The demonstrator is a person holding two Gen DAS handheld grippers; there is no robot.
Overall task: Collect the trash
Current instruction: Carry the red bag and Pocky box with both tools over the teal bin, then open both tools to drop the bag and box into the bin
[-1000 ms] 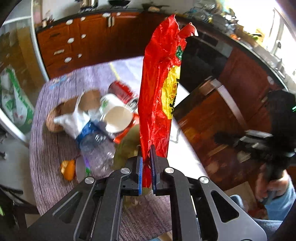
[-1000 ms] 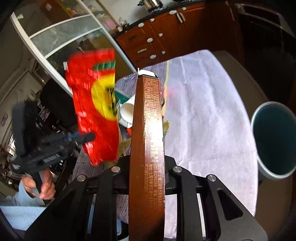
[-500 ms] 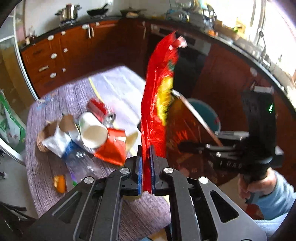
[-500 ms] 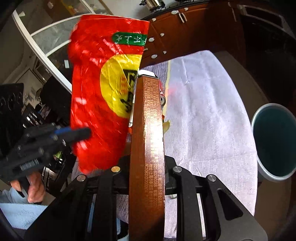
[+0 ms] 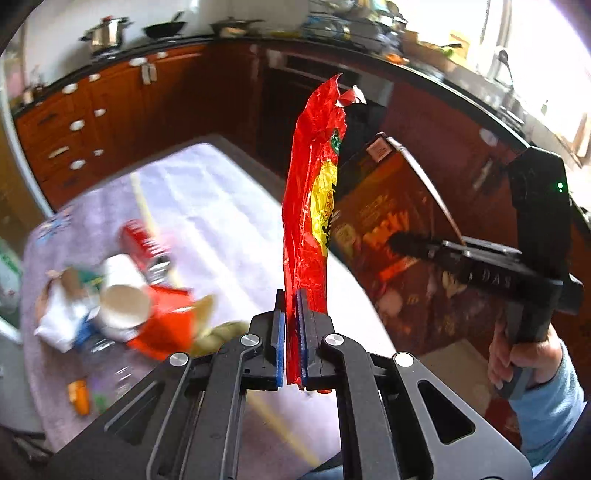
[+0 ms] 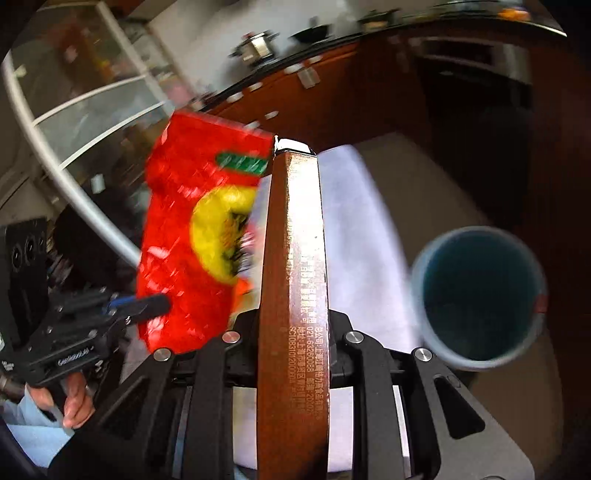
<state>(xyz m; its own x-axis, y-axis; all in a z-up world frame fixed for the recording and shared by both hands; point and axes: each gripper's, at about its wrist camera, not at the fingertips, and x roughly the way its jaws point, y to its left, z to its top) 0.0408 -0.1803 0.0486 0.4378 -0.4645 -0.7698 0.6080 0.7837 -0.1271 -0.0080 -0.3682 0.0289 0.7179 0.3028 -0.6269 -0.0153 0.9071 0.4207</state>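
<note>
Leftmost, the left gripper (image 5: 291,332) pinches a red wrapper (image 5: 314,206) upright; beside it the right gripper (image 6: 291,332) clamps a brown box (image 6: 293,295) edge-on (long axis forward). Further right, the bin (image 6: 480,350) sits nearer the right hand, below table level.

Home kitchen. Evidence: run of reddish-brown wooden cabinets with white knobs (image 5: 77,125) along the far wall under a dark countertop (image 5: 177,40); steel lidded pot (image 5: 105,33) and black wok (image 5: 164,28) on it at far left; cluttered counter below a bright window (image 5: 532,55) at right. Near side: table under a pale lilac cloth (image 5: 207,206), round blue-lined bin (image 6: 480,295) beside it.
</note>
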